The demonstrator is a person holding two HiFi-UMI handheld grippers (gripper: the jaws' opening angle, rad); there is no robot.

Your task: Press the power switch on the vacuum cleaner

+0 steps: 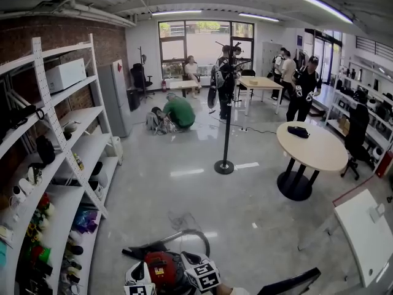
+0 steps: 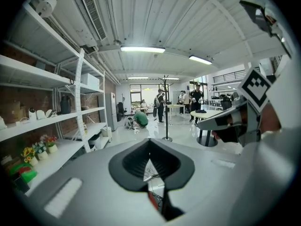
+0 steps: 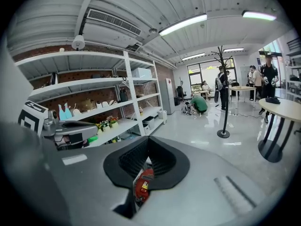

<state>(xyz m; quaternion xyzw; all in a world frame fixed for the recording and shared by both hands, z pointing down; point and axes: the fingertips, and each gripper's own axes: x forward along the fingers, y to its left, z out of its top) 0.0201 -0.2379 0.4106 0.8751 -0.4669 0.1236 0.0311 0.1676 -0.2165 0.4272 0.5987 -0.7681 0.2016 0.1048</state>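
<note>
Both the left gripper (image 1: 139, 283) and right gripper (image 1: 203, 274), jaws closed to an empty slit, hang over the red canister vacuum cleaner (image 1: 161, 268), its switch apparently unpressed.

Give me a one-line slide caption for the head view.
Red vacuum cleaner on the workshop floor, flanked by the left gripper and right gripper, shelving to the left.

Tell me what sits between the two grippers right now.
The red vacuum cleaner sits between the left gripper and the right gripper. The head view shows this at its bottom edge.
</note>
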